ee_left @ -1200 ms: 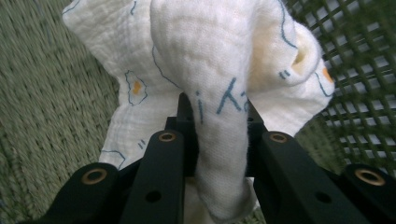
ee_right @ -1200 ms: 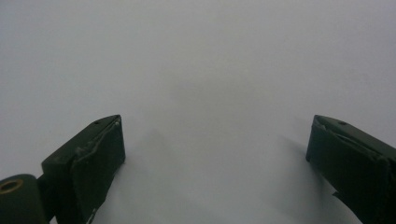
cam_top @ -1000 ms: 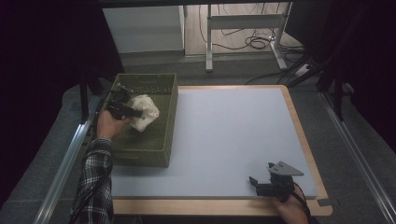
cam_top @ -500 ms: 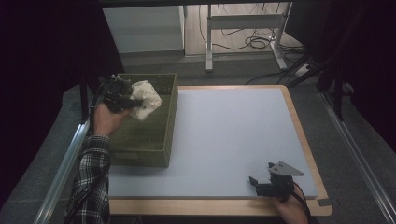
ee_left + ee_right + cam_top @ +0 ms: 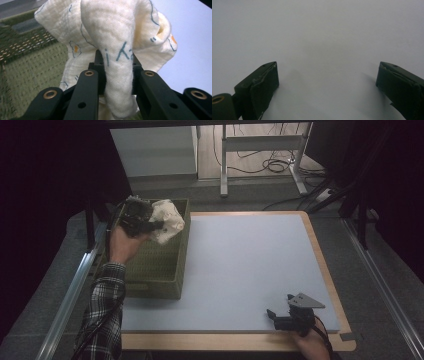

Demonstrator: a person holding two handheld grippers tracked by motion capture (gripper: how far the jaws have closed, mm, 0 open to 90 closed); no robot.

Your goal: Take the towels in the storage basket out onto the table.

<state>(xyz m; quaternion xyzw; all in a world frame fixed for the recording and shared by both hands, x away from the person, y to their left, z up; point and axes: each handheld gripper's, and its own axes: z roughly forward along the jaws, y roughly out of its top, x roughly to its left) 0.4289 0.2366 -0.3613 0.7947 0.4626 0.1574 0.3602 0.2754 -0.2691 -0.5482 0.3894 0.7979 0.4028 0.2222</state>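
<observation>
Two grippers are in play: the left gripper (image 5: 150,226) is clamped on a crumpled cream cloth with blue and orange printed marks (image 5: 167,220), holding it up over the far end of the olive-green woven rectangular basket (image 5: 155,270), clear of the basket floor. In the left gripper view a thick fold of that cloth (image 5: 117,62) runs down between the two black jaws, with the rest bunched above and to either side, and the basket's green weave (image 5: 30,67) lies below and to the gripper's left. What shows of the basket's inside is bare weave. The right gripper (image 5: 282,317) rests low on the pale blue-grey mat (image 5: 250,265) near the mat's near edge, well apart from the basket; its jaws stand wide apart with only plain mat (image 5: 319,45) between them. The mat lies on a light wooden tabletop (image 5: 320,260). Beyond the table are a grey floor, white metal table legs (image 5: 260,145) and loose black cables (image 5: 272,166). The room's left and right sides are too dark to read.
</observation>
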